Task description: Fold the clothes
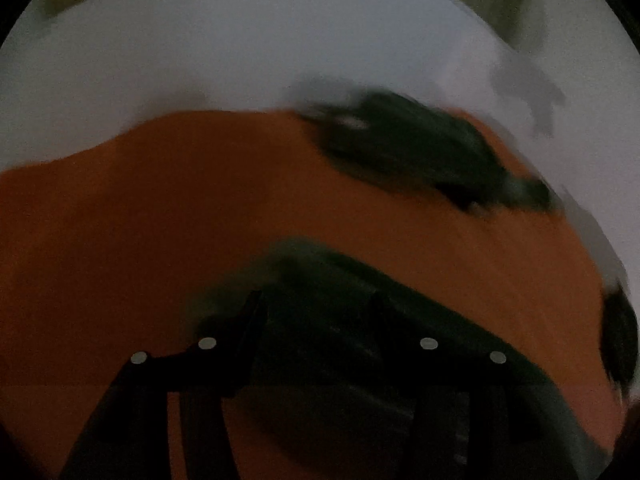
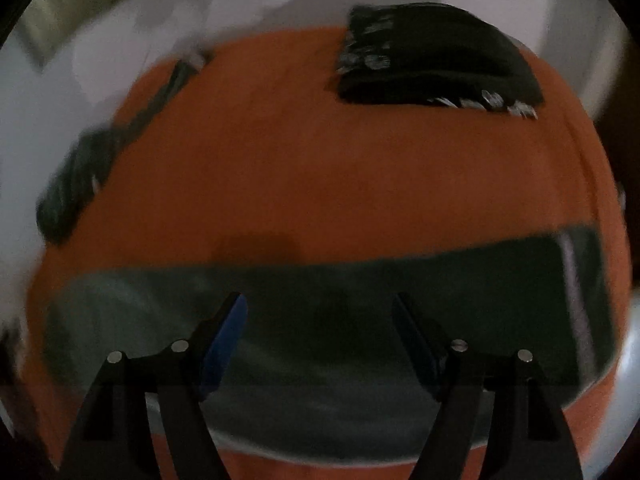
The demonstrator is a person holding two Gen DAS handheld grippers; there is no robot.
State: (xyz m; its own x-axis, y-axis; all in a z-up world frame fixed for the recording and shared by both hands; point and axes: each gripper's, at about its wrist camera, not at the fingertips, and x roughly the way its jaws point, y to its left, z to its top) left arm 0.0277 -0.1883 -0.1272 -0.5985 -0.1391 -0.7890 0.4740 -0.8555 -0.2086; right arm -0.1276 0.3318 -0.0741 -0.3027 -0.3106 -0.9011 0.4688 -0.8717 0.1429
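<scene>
- The right gripper (image 2: 320, 320) points down over a dark green garment (image 2: 360, 320) that lies flat across the near part of an orange-covered desk (image 2: 320, 184)
- Its jaws are spread wide, blue pads (image 2: 226, 344) showing on the inner faces, with nothing pinched; the green cloth lies under the gap, and whether the tips touch it cannot be told
- In the right wrist view a folded black garment with pale markings (image 2: 436, 56) sits at the far right of the desk, well apart from the green one
- Another dark piece of cloth (image 2: 76, 184) lies at the left edge of the desk, blurred
- The left wrist view is dim and smeared; the left gripper (image 1: 316, 316) hangs above the green garment (image 1: 360, 304), which fills the space between and behind its fingers
- The left jaws stand partly apart; whether they pinch the cloth cannot be told
- Farther off in that view a dark crumpled garment (image 1: 416, 148) rests at the far edge of the orange surface (image 1: 160, 220), against a pale background (image 1: 200, 48)
</scene>
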